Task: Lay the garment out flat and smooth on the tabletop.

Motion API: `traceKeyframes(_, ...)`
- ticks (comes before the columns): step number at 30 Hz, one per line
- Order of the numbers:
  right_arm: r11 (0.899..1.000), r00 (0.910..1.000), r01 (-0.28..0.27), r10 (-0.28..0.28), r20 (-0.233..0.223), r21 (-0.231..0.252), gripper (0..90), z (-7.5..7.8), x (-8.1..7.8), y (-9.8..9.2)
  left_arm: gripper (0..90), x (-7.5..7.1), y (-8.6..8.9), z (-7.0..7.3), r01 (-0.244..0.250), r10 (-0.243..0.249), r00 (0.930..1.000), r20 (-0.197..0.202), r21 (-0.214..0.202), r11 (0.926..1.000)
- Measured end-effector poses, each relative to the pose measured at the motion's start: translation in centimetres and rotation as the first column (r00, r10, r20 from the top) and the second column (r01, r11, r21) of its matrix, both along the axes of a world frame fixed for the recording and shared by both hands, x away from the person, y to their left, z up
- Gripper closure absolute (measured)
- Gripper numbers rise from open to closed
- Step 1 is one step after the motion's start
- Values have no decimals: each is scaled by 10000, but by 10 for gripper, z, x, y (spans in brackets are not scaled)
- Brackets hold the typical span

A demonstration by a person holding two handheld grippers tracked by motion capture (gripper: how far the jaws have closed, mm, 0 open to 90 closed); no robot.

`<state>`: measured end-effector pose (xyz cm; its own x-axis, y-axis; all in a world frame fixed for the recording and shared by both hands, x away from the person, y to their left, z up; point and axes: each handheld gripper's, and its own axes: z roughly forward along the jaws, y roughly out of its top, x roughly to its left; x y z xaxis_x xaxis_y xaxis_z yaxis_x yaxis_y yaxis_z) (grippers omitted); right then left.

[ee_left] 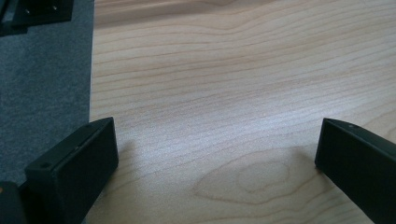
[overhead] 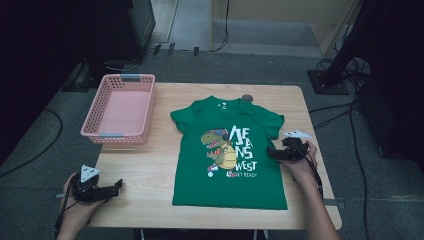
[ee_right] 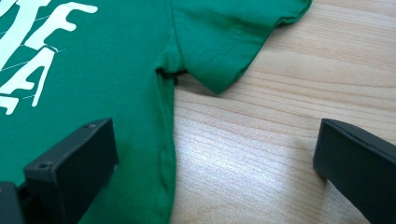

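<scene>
Black tongs [overhead: 119, 186] with blocky jaws and grey three-cornered plates.

small dark round object [overhead: 247, 97] past shirt collar: too small to tell what it is | green T-shirt [ee_right: 88, 70]: right gripper view cuts off print and hem at its edges | pink basket [overhead: 119, 108]: contents too dim to tell | person's forearms: cut by bottom edge

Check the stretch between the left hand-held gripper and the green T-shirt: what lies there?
Nothing: in the high view, bare wooden table separates the left hand-held gripper from the green T-shirt.
</scene>
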<state>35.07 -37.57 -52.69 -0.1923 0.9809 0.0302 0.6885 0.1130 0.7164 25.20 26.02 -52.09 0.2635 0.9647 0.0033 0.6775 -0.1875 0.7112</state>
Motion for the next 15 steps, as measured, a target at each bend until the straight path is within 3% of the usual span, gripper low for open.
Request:
traceKeyframes(10,9999,9999,-111,111,13,1,0,0,0,0,0,1,-1,0,-168,168,9999,-22,10,9999)
traceKeyframes(15,9992,9993,-293,299,246,-257,0,3,-1,5,0,2,-1,0,-236,236,9997,-4,-6,9997)
